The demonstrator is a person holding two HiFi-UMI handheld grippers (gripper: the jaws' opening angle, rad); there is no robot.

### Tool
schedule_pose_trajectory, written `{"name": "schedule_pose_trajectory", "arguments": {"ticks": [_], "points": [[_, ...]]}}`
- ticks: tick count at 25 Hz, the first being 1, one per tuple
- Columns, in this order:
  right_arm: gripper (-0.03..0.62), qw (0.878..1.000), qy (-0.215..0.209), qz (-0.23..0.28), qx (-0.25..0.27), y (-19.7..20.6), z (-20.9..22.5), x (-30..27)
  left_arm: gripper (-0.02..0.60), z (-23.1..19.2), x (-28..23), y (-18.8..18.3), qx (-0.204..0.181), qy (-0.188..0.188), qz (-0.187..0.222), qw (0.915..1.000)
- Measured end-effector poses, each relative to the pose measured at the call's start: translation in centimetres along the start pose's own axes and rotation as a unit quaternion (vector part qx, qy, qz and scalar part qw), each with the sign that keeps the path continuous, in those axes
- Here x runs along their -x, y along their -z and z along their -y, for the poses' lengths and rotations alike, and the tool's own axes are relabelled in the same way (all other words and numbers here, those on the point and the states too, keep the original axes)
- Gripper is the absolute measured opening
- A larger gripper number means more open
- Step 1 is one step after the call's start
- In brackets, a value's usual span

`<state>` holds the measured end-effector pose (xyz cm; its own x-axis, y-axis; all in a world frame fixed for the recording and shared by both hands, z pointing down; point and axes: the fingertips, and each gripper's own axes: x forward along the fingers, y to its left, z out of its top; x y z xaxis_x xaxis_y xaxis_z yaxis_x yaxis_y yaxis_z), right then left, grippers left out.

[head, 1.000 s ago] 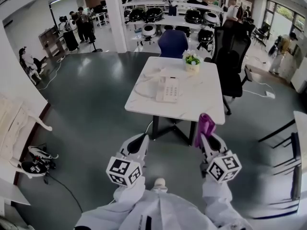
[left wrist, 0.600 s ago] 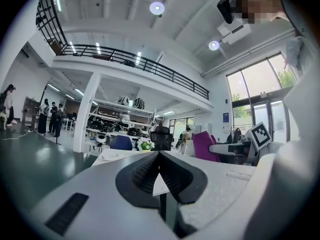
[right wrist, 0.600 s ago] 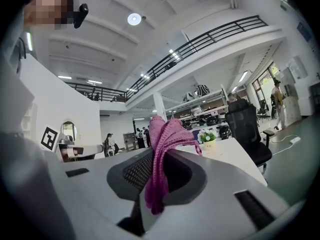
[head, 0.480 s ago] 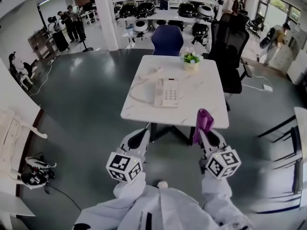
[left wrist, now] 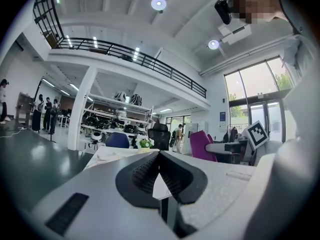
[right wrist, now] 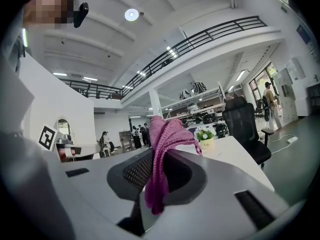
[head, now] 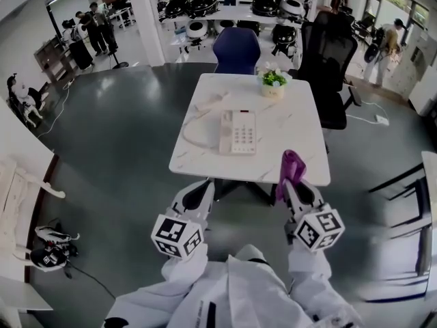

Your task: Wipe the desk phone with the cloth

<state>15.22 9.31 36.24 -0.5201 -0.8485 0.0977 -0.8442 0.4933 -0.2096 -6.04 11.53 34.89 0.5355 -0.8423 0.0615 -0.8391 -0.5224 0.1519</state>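
One desk [head: 297, 132], white top, seen from above, standing on a dark floor.

On the desk, three things:
- One desk phone [head: 237, 132], pale, lying flat near the middle with the handset on its left side.
- One cord [head: 193, 127], looping out to the phone's left.
- One small potted plant [head: 273, 84], toward the far right corner, well apart from the phone.

Two chairs at the desk: one blue chair [head: 236, 49] at the far edge, one black office chair [head: 331, 63] at the far right.

Two tongs, each with one marker cube, both held at the near side of the desk.
- Left tongs [head: 196, 193]: the left gripper view shows the jaw tips pressed together with nothing between them. Cube [head: 176, 236] close to the person's white sleeve.
- Right tongs [head: 295, 188]: clenched on one purple cloth [head: 291, 168]. In the right gripper view the knitted cloth stands up out of the jaws, folds over at the top, and one tail hangs down between the pads.

In the head view the cloth's top shows against the desk's near edge, to the right of the phone and not touching it. The phone is clear of both tongs.

Background: a small group of people [head: 87, 31] at far left, exact count unclear, and one person [head: 390, 41] at far right.
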Motion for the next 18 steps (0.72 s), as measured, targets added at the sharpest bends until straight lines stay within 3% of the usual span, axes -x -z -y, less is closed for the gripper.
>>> {"name": "schedule_pose_trajectory", "arguments": {"ticks": [18], "points": [[0.035, 0.999, -0.028, -0.033, -0.017, -0.1, 5.8, -11.7, -0.002, -6.9, -8.9, 1.0, 0.031, -0.039, -0.019, 0.9986]]}}
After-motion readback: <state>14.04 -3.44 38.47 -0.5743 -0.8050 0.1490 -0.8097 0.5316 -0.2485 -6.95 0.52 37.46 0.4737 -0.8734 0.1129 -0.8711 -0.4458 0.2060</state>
